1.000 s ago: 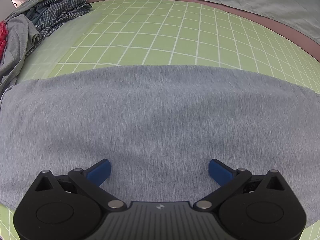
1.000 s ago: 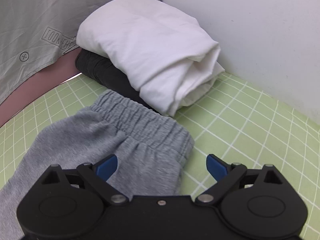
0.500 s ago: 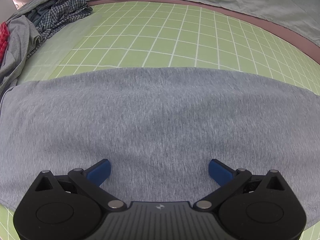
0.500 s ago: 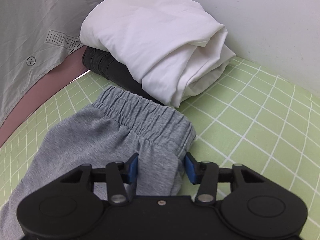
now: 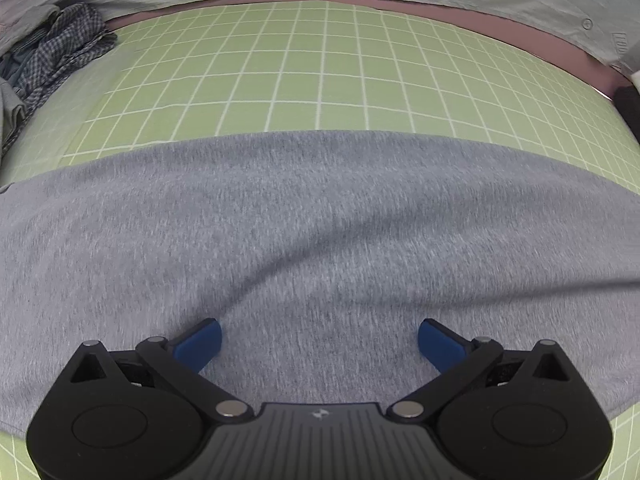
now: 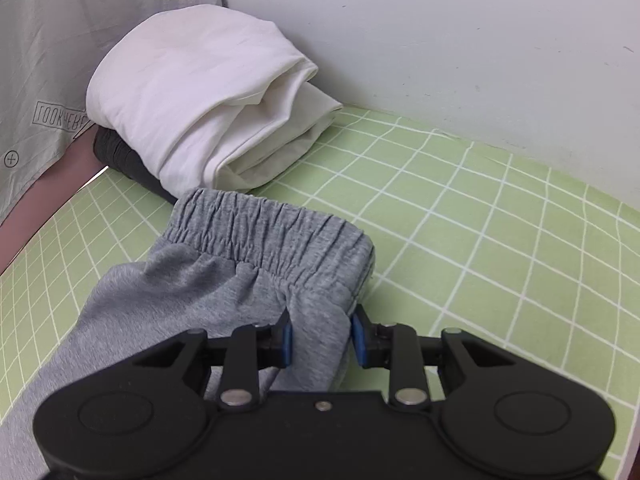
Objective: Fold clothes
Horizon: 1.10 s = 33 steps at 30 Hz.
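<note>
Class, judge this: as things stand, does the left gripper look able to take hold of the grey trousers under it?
Probably yes: the left gripper is open right over the grey trousers, with nothing lying between its fingers and the cloth.

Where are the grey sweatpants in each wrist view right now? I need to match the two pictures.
Left wrist: the grey sweatpants spread across the whole lower half, under the open left gripper.
Right wrist: lower left, elastic waistband at centre; the right gripper is shut on the fabric below it.
Shared landmark: the green grid mat.
</note>
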Motion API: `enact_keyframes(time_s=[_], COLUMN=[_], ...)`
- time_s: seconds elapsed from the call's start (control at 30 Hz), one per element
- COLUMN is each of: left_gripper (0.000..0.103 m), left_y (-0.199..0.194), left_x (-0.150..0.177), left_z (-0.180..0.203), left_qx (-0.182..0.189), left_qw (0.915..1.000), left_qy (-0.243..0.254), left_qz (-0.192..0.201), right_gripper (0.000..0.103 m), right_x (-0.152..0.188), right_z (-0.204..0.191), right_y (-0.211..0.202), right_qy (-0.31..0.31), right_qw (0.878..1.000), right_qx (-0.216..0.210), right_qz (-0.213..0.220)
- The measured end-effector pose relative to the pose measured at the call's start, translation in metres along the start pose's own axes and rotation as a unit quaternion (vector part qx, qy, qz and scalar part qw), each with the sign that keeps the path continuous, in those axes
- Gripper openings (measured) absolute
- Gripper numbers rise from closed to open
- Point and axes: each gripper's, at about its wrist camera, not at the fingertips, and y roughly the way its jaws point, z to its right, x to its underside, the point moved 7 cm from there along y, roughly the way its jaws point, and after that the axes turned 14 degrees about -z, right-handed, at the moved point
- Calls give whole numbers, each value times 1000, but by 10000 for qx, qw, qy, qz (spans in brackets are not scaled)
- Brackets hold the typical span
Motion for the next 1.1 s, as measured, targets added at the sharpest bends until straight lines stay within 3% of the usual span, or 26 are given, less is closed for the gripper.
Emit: enact_keyframes(time_s=[0.17, 0.27, 0.33, 0.4, 0.6, 0.73, 0.93, 1.1], left_gripper=[103, 103, 103, 103, 103, 103, 103, 103], left_y=[-6, -14, -24, -35, -56, -63, -75, -71], left_x=[22, 36, 44, 52, 63, 73, 96, 106], left_z=[3, -11, -27, -45, -103, -142, -198, -240], left_qx=[270, 294, 327, 354, 280, 360, 178, 62], left_qw=[9996, 9995, 9985, 9958, 9827, 9719, 9645, 9598], left_qy=[118, -6, -282, -625, -1587, -2067, -2395, -2605], left_qz=[11, 122, 338, 577, 918, 1065, 1100, 1046], right_gripper=[31, 45, 53, 70, 71, 74, 75, 83], right_x=[-3, 0, 7, 20, 89, 145, 211, 243], right_z=[27, 28, 17, -3, -82, -118, -119, -115], right_y=[-15, -21, -36, -50, -63, -71, -78, -91], right_qy=[94, -212, -492, -812, -1531, -1799, -1863, -2278], right_qw=[9993, 9966, 9948, 9937, 9873, 9793, 9756, 9708], right_qx=[346, 796, 855, 678, -414, -748, -635, -125], right_qz=[94, 43, 236, 377, -78, -544, -976, -747])
